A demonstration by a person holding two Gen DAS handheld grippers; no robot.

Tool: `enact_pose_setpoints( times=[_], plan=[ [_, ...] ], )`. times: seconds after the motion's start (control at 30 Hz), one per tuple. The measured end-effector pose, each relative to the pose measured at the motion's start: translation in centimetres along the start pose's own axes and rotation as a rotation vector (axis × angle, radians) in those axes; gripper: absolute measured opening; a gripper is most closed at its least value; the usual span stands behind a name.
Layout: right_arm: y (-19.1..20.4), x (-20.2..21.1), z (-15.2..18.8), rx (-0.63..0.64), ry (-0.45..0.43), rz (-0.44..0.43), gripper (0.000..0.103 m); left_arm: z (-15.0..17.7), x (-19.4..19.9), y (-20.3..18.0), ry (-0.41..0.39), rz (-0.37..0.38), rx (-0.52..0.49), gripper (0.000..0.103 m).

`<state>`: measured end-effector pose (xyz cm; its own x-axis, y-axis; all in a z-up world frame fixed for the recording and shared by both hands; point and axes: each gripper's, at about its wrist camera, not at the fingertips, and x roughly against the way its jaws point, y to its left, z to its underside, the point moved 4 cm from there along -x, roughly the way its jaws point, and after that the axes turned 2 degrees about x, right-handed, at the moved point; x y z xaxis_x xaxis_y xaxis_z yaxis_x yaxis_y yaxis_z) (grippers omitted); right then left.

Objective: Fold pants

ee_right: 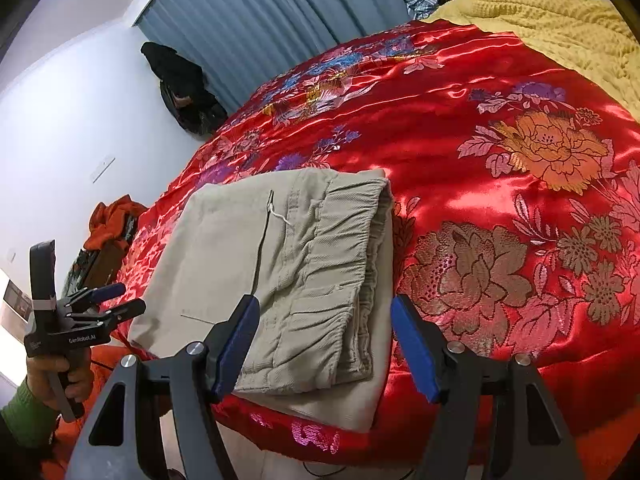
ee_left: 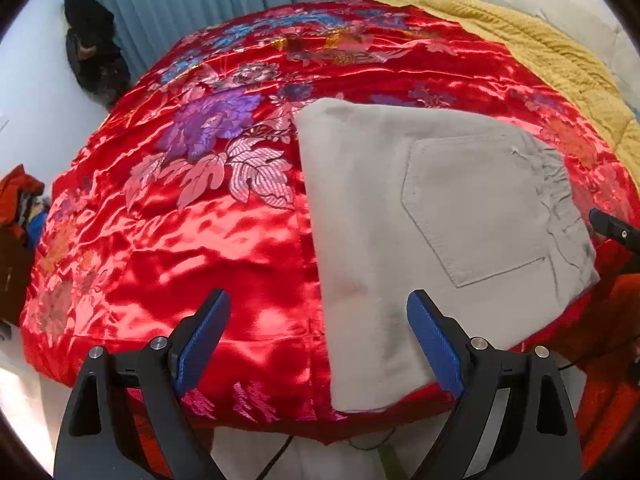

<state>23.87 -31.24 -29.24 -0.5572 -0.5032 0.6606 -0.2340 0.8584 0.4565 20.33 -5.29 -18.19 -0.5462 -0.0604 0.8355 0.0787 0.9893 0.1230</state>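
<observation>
Bright daylight, glare on satin quilt [ee_left: 240, 248], fisheye-warped edges.

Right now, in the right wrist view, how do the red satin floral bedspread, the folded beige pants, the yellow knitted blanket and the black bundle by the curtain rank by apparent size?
1. Red satin floral bedspread
2. Folded beige pants, enlarged by nearness
3. Yellow knitted blanket, partly cut off
4. Black bundle, far away

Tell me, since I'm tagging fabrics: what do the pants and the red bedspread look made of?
Pants: likely beige cotton twill or fine corduroy, matte, with faint ribbing at the gathered waistband. Red bedspread: satin-like, probably silk or polyester, glossy highlights, woven floral brocade.
</observation>
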Motion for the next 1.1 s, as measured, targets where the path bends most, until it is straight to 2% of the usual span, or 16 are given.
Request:
enact_pose_setpoints(
  times=[0.2, 0.3, 0.37, 0.47, 0.57, 0.63, 0.7, 0.8, 0.83, 0.87, 0.9, 0.93, 0.97, 1.07, 1.1],
  plan=[
    [0.3, -0.5, 0.2, 0.017, 0.020, 0.004, 0.068, -0.1, -0.1, 0.1, 0.004, -0.019, -0.006, 0.091],
    [0.2, -0.6, 0.1, 0.015, 0.026, 0.004, 0.068, -0.2, -0.3, 0.5, 0.009, 0.005, 0.008, 0.091],
    [-0.2, -0.6, -0.1, -0.003, 0.036, -0.006, 0.068, -0.8, -0.7, 1.7, 0.022, 0.078, 0.062, 0.091],
    [-1.5, -0.3, -0.8, -0.070, 0.054, -0.035, 0.068, -1.7, -2.6, 3.8, 0.097, 0.253, 0.172, 0.092],
    [-2.5, -0.9, -1.2, -0.113, 0.128, -0.092, 0.071, -2.0, -4.7, 3.6, 0.172, 0.366, 0.190, 0.092],
    [-2.6, -1.9, -1.5, -0.108, 0.185, -0.109, 0.071, -2.2, -6.2, 2.6, 0.212, 0.399, 0.161, 0.092],
    [-2.7, -3.4, -1.9, -0.103, 0.233, -0.119, 0.071, -2.3, -7.5, 1.4, 0.239, 0.382, 0.128, 0.092],
    [-3.0, -5.7, -2.3, -0.121, 0.296, -0.128, 0.076, -2.6, -8.1, 0.4, 0.254, 0.405, 0.137, 0.093],
    [-3.2, -6.5, -2.3, -0.130, 0.314, -0.130, 0.075, -2.7, -8.1, 0.2, 0.254, 0.400, 0.140, 0.091],
    [-3.4, -7.2, -2.4, -0.146, 0.335, -0.142, 0.072, -2.7, -7.9, 0.0, 0.251, 0.423, 0.139, 0.074],
    [-3.7, -7.7, -2.4, -0.154, 0.355, -0.145, 0.070, -2.8, -7.7, -0.2, 0.257, 0.464, 0.144, 0.061],
    [-3.9, -7.9, -2.5, -0.156, 0.366, -0.143, 0.064, -2.8, -7.2, -0.2, 0.249, 0.458, 0.146, 0.050],
    [-4.0, -8.0, -2.7, -0.166, 0.378, -0.152, 0.054, -3.0, -6.7, -0.4, 0.233, 0.445, 0.132, 0.035],
    [-3.0, -7.1, -3.4, -0.133, 0.369, -0.183, 0.034, -3.7, -4.4, -0.8, 0.196, 0.418, 0.106, 0.023],
    [-2.2, -6.5, -3.7, -0.102, 0.362, -0.183, 0.032, -4.2, -3.9, -0.6, 0.182, 0.427, 0.104, 0.022]
  ],
)
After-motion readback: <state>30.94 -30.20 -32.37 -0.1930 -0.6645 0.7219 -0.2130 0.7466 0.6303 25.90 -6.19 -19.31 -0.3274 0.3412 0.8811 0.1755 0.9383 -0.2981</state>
